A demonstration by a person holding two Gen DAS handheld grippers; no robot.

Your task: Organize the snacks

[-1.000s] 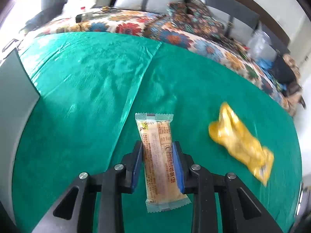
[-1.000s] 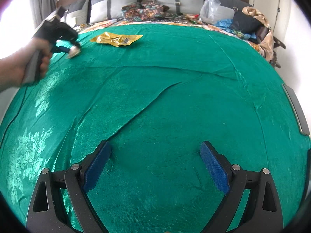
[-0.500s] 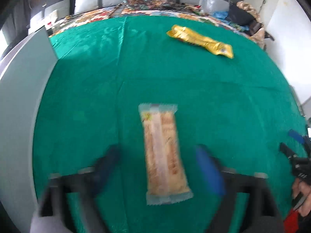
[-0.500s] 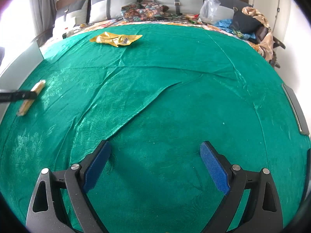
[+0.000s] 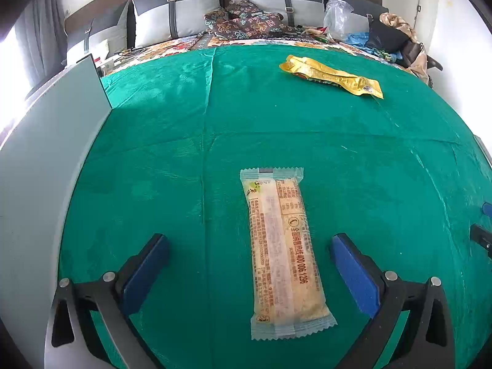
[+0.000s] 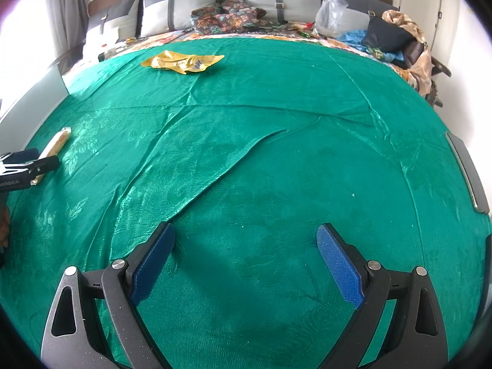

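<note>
The pale snack bar [image 5: 284, 253] lies flat on the green cloth [image 5: 338, 153] between the fingers of the left gripper [image 5: 249, 261], and neither blue pad touches it: the jaws are opening, already spread far to either side of the wrapper, so the bar is set down and let go. That placement looks finished. What seems left is the yellow snack packet [image 5: 332, 75], which lies well ahead of the left gripper and off to its right, apart from the bar; judging by the task, it is yet to be brought alongside. The right gripper [image 6: 246, 261] is spread wide over bare cloth with nothing between its fingers, and from its camera the yellow packet sits far ahead and to its left, while the bar shows at the far left edge beside the other tool. The bar is a long, narrow sachet of clear film with crimped, saw-toothed ends, a beige biscuit-like filling inside and printed text running along its length; it lies lengthwise, pointing away from the left gripper. The yellow packet is crumpled, shiny foil, flattened and lying crosswise. A grey panel [image 5: 46, 169] stands to the left gripper's left.
</note>
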